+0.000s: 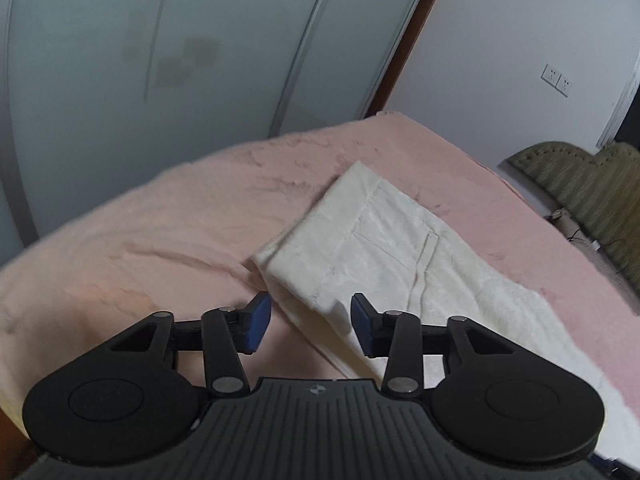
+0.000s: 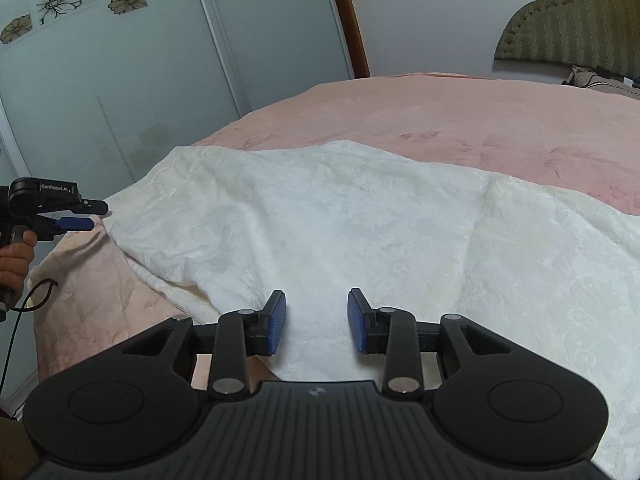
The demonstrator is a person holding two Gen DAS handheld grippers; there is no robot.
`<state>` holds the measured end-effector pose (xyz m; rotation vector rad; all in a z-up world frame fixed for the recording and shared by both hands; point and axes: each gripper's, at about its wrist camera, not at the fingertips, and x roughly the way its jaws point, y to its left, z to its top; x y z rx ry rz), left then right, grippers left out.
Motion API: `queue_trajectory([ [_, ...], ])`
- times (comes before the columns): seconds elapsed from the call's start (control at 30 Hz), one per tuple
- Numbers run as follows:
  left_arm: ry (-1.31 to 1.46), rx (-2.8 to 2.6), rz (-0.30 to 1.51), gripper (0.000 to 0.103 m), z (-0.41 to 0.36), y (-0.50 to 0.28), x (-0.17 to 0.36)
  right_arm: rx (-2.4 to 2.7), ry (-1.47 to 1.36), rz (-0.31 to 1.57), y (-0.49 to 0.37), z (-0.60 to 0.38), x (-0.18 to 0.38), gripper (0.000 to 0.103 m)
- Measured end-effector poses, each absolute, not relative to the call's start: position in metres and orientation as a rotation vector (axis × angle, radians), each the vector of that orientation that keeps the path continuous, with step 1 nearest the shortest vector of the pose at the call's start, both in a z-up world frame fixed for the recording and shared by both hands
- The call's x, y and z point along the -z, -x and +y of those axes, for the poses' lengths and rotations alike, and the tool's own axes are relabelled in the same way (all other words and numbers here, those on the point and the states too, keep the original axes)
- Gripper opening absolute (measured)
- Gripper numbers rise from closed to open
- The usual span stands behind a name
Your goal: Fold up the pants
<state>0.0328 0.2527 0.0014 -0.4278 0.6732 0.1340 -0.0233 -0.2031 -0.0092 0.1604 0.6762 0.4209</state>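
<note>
Cream-white pants lie flat on a pink bed cover, waistband end toward the far left corner. In the left wrist view my left gripper is open and empty, just above the near edge of the pants. In the right wrist view the pants spread wide across the bed. My right gripper is open and empty, hovering over the near part of the fabric. The left gripper also shows at the far left, at the pants' left end.
The pink cover fills the bed. Sliding wardrobe doors stand to the left behind the bed. An olive tufted headboard is at the right. A hand and black cable are at the left edge.
</note>
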Motion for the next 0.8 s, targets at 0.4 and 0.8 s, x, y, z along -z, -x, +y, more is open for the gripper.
queue_trajectory([
  [0.4, 0.550, -0.129, 0.568, 0.006, 0.264, -0.035, -0.001, -0.495, -0.128, 0.652, 0.027, -0.193, 0.004, 0.034],
  [0.8, 0.244, -0.243, 0.613, 0.019, 0.227, -0.042, 0.013, -0.416, -0.112, 0.691, 0.032, -0.215, 0.012, 0.047],
])
